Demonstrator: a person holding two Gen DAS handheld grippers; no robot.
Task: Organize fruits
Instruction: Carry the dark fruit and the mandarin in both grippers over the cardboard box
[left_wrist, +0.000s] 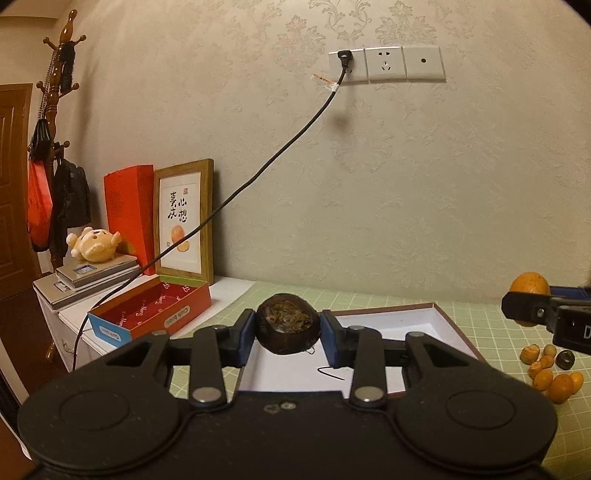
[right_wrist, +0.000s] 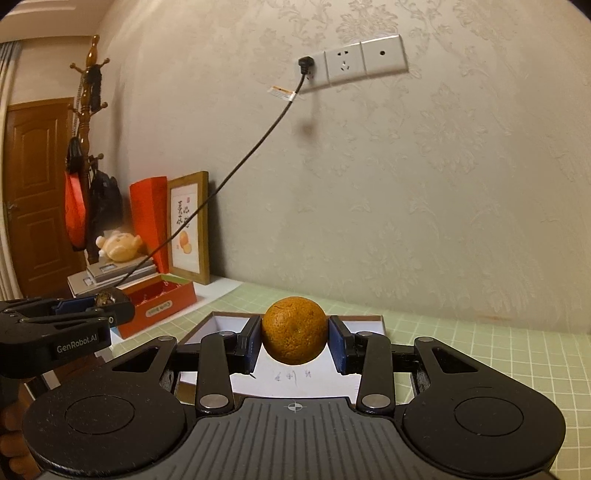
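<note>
Orange (right_wrist: 294, 329) pinched in the right gripper (right_wrist: 294, 341), dark fruit (left_wrist: 288, 323) clamped in the left gripper (left_wrist: 288, 338), both above the tray (left_wrist: 391, 325). Round skins — either could roll out if the squeeze eases.

Shallow tray (left_wrist: 424, 317) on mat (left_wrist: 491, 325); small fruit pile (left_wrist: 552, 371) right of tray; open box (left_wrist: 147, 314) left, framed picture (left_wrist: 184, 221) behind box.

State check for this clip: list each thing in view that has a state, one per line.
left tool: shut on the dark round fruit
dark round fruit: held off the mat
right tool: shut on the orange
orange: held above the white tray
white tray: holds no fruit
red box: open, lid off
small fruits: loose on the mat
plug: in the wall socket
</note>
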